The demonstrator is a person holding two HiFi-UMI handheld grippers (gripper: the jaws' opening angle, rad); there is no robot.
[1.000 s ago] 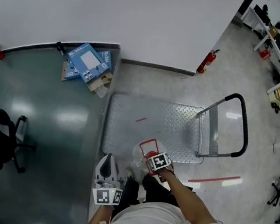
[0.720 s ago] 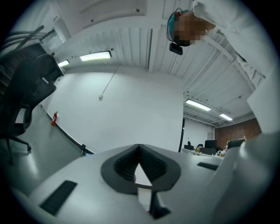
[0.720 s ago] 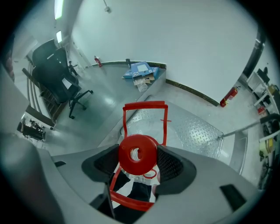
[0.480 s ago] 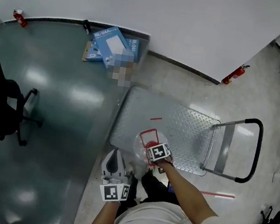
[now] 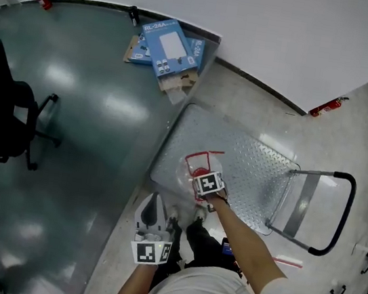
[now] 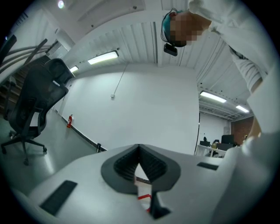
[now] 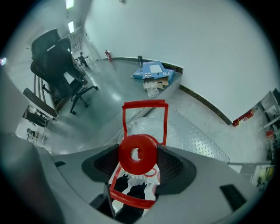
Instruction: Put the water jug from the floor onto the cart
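The water jug is clear plastic with a red cap and a red handle frame. In the head view it is over the near left part of the cart's grey metal deck; whether it rests on the deck I cannot tell. My right gripper is shut on the red cap, with the jaws on either side of the cap. My left gripper is beside the cart's near corner, shut with nothing in it. In its own view the left gripper points up at the wall.
The cart's black push handle stands at the right end. Blue boxes lie by the wall beyond the cart. A black office chair is at the left. A red fire extinguisher leans on the wall. The person's legs are below the jug.
The right gripper and the jug have moved from the cart's near edge further in over the deck. The head camera has turned left. The left gripper stays shut by the corner.
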